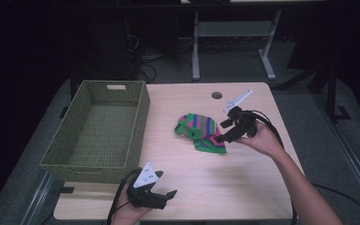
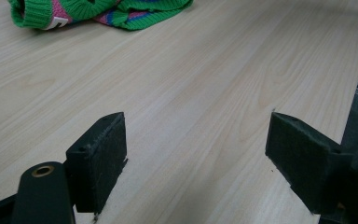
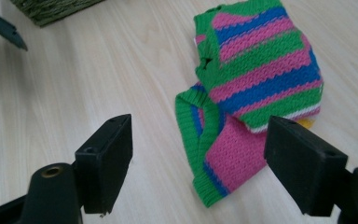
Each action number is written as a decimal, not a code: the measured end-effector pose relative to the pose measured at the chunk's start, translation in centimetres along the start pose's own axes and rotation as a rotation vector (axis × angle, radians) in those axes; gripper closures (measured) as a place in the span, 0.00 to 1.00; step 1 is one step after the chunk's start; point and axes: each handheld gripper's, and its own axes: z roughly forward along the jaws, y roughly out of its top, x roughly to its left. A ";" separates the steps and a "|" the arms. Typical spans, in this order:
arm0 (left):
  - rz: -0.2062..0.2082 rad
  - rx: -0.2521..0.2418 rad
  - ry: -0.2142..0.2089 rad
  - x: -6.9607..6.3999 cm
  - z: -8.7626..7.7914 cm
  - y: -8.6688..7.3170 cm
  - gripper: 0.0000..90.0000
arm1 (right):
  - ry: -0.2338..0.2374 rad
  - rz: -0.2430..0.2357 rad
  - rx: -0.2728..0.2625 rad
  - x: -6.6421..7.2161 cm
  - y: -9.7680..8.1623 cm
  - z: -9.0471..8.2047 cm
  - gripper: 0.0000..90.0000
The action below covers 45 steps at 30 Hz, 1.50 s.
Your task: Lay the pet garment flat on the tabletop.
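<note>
A small knitted garment [image 1: 200, 131] with green, pink and blue stripes lies folded on the light wooden table [image 1: 243, 187], right of centre. My right gripper [image 1: 223, 131] hovers at its right edge, jaws open and empty, the knit [image 3: 256, 79] lying just ahead between them. My left gripper [image 1: 161, 191] rests low near the table's front edge, left of centre, jaws spread wide over bare wood with nothing between them; the garment [image 2: 98, 11] shows far ahead at the top of its view.
A green woven basket [image 1: 70, 150], empty, stands on the table's left side, close to the left gripper; its corner [image 3: 51, 9] shows in the right gripper view. A cable hole [image 1: 216, 95] sits near the table's far edge. Desk legs and cables are on the floor beyond.
</note>
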 end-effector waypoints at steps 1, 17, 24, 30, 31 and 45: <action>0.002 0.000 0.000 0.0 0.0 0.0 0.22 | -0.003 -0.003 -0.002 -0.2 0.6 0.5 0.26; -0.003 -0.004 -0.004 0.2 -0.2 0.0 0.22 | -0.045 0.012 0.060 -1.4 2.1 4.4 0.26; -0.002 -0.005 -0.004 0.3 -0.3 0.0 0.22 | -0.063 0.013 0.105 -1.6 2.1 6.7 0.26; -0.003 -0.007 -0.004 0.4 -0.3 0.1 0.22 | -0.094 0.010 0.118 -1.9 2.1 8.0 0.23; -0.003 -0.007 -0.004 0.4 -0.3 0.1 0.22 | -0.097 0.013 0.119 -2.0 2.0 8.2 0.23; 0.001 -0.009 -0.012 0.2 -0.2 0.1 0.22 | -0.115 0.075 0.175 -3.1 1.5 10.6 0.25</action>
